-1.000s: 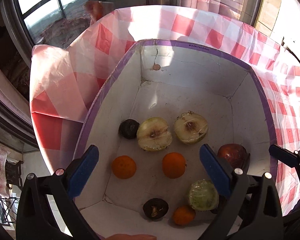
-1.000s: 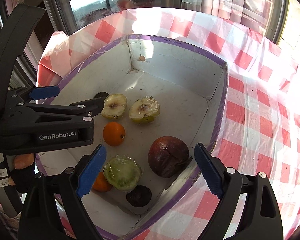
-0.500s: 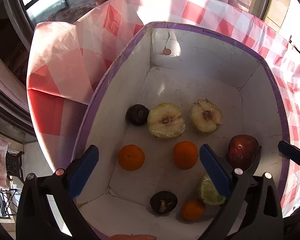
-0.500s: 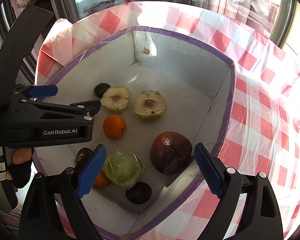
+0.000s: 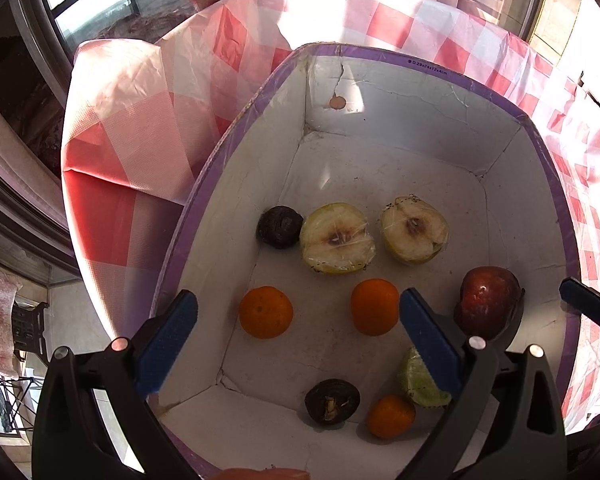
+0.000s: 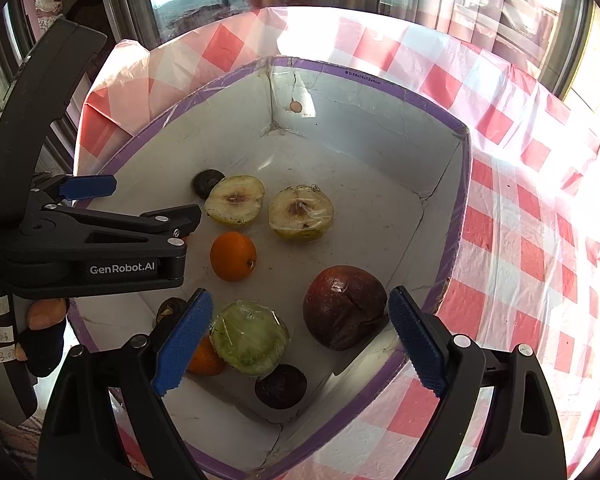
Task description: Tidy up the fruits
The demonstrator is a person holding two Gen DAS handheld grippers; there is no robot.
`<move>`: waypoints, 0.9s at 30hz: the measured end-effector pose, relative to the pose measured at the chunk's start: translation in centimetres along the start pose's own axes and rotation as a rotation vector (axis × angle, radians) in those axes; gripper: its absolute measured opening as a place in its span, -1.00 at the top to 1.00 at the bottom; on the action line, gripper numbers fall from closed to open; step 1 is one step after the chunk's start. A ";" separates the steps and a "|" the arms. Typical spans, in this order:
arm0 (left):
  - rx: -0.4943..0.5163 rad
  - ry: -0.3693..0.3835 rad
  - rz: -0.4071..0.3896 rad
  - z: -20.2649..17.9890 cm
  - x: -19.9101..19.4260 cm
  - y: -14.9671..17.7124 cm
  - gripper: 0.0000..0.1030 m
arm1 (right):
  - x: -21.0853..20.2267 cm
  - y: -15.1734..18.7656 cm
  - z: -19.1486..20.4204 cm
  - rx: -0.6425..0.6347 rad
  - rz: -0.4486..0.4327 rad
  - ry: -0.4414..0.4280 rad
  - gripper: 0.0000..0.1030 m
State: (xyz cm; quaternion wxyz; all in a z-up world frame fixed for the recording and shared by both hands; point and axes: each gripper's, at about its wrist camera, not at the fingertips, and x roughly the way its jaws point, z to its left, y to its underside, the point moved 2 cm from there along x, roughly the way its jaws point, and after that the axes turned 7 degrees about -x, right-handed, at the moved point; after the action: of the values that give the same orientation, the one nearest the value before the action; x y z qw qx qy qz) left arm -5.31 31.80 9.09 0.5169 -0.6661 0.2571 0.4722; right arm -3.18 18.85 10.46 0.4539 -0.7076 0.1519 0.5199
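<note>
A white box with a purple rim (image 5: 452, 76) (image 6: 466, 184) holds the fruit. In it lie two wrapped apple halves, cut face up (image 5: 337, 238) (image 5: 415, 229), three oranges (image 5: 265, 312) (image 5: 375, 307) (image 5: 391, 416), a dark red apple (image 5: 488, 302) (image 6: 344, 306), a wrapped green half (image 6: 250, 338), and dark round fruits (image 5: 279, 226) (image 5: 332, 401) (image 6: 281, 386). My left gripper (image 5: 298, 340) is open and empty above the box's near side. My right gripper (image 6: 298, 340) is open and empty above the green half and the red apple.
The box stands on a table with a red and white checked cloth (image 6: 520, 220). The cloth hangs over the table's left edge (image 5: 112, 168). Windows lie beyond the far edge. The left gripper's body (image 6: 84, 248) fills the left of the right wrist view.
Both grippers have drawn back and risen a little, so the box and fruit sit lower in the views. The fruit has not moved. Both jaws stay open.
</note>
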 end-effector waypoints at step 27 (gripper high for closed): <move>-0.006 -0.029 -0.021 0.8 -0.9 1.2 -0.96 | -0.2 0.7 1.0 0.010 0.005 -0.018 -0.68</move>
State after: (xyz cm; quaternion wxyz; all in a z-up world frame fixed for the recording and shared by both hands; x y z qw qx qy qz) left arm -6.95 32.08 9.34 0.5235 -0.6634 0.2410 0.4772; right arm -4.33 19.24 10.26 0.4575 -0.7002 0.1519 0.5266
